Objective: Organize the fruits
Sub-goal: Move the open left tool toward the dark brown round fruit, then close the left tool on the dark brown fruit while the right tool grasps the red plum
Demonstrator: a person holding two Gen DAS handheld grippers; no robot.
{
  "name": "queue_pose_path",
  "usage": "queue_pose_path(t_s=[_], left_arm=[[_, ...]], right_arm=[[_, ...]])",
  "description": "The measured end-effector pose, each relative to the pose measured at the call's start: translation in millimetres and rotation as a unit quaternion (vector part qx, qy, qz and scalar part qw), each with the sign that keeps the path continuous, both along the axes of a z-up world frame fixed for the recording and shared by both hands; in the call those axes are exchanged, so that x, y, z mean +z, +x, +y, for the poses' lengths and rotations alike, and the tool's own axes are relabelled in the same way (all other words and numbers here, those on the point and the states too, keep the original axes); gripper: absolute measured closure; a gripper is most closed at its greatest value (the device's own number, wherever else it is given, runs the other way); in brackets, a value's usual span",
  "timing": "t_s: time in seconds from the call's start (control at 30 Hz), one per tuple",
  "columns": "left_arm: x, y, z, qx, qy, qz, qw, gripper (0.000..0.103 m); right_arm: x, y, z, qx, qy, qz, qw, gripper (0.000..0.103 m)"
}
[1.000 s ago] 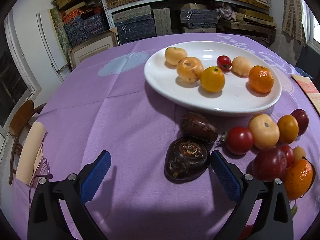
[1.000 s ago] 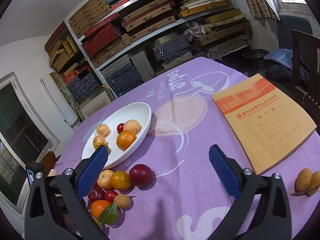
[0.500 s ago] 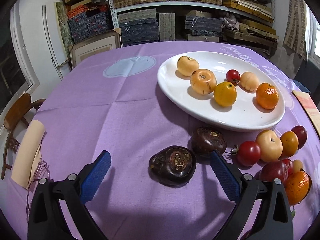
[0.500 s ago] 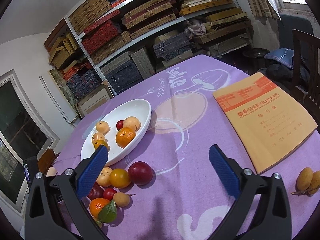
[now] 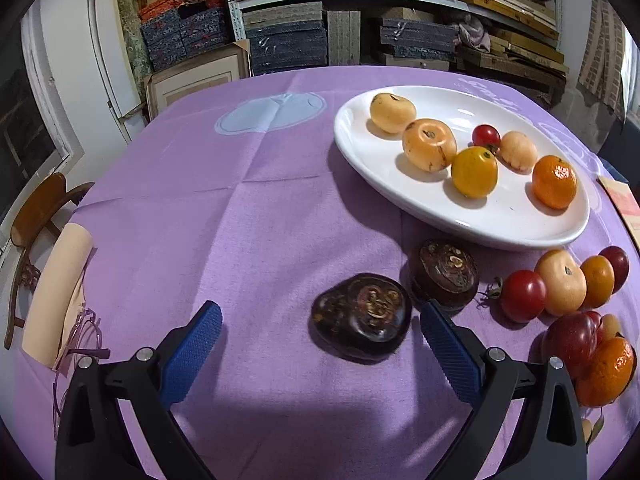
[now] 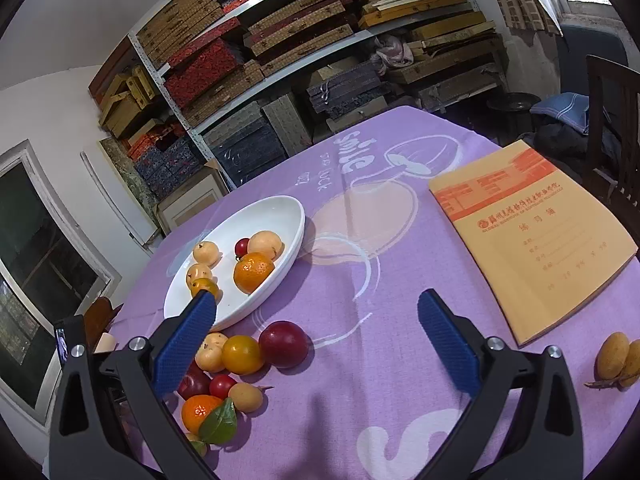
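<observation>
A white oval plate (image 5: 520,228) holds several fruits, among them an orange (image 5: 554,181) and a small red tomato (image 5: 486,136). Two dark brown water chestnuts lie on the purple cloth: one (image 5: 362,316) just ahead of my open, empty left gripper (image 5: 320,338), right of its middle, the other (image 5: 446,274) behind it. A pile of loose fruit (image 5: 560,288) lies at the right. In the right wrist view the plate (image 6: 280,216) is at left, a dark red plum (image 6: 284,344) and pile fruits lie before my open, empty right gripper (image 6: 316,334).
An orange exercise book (image 6: 528,248) lies on the right of the table. Two small yellow fruits (image 6: 618,358) sit near the right edge. A beige roll and glasses (image 5: 60,292) lie at the left edge. A wooden chair (image 5: 36,220) and stacked shelves (image 5: 360,20) surround the table.
My left gripper has shifted left and back a little, so the near chestnut now sits right of the gripper's middle. The right gripper has barely moved. Both stay open.
</observation>
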State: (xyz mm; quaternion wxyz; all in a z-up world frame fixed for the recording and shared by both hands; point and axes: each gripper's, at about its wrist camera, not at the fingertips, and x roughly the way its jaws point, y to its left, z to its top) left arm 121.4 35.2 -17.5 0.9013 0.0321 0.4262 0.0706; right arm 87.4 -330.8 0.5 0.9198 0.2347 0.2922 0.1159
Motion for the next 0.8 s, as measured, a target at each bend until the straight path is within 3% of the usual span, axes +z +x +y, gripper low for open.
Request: queue_pose_path(t_s=[0.13, 0.23, 0.4, 0.63, 0.73, 0.8], left_arm=[[5.1, -2.5, 5.7, 0.015, -0.001, -0.021, 0.9997, 0.003], [4.2, -6.0, 13.5, 0.018, -0.023, -0.019, 0.9994, 0.005], [6.0, -9.7, 13.2, 0.006, -0.031, -0.024, 0.9992, 0.019], [-3.9, 4.2, 11.2, -0.005, -0.047, 0.008, 0.9988, 0.025], [-3.3, 2.0, 13.7, -0.009, -0.058, 0.004, 0.9983, 0.034], [-2.0, -1.6, 13.9, -0.008, -0.053, -0.002, 0.9986, 0.053]], right_arm=[[0.0, -0.8, 1.7, 0.001, -0.005, -0.001, 1.0, 0.004], [-0.4, -1.0, 1.2, 0.002, -0.004, -0.001, 1.0, 0.004], [-0.6, -0.8, 1.5, 0.003, -0.006, 0.001, 1.0, 0.004], [-0.8, 0.0, 3.7, 0.007, -0.009, 0.003, 1.0, 0.004], [-1.3, 0.1, 3.8, 0.007, -0.008, 0.005, 1.0, 0.004], [-1.8, 0.5, 4.0, 0.007, -0.008, 0.007, 1.0, 0.004]])
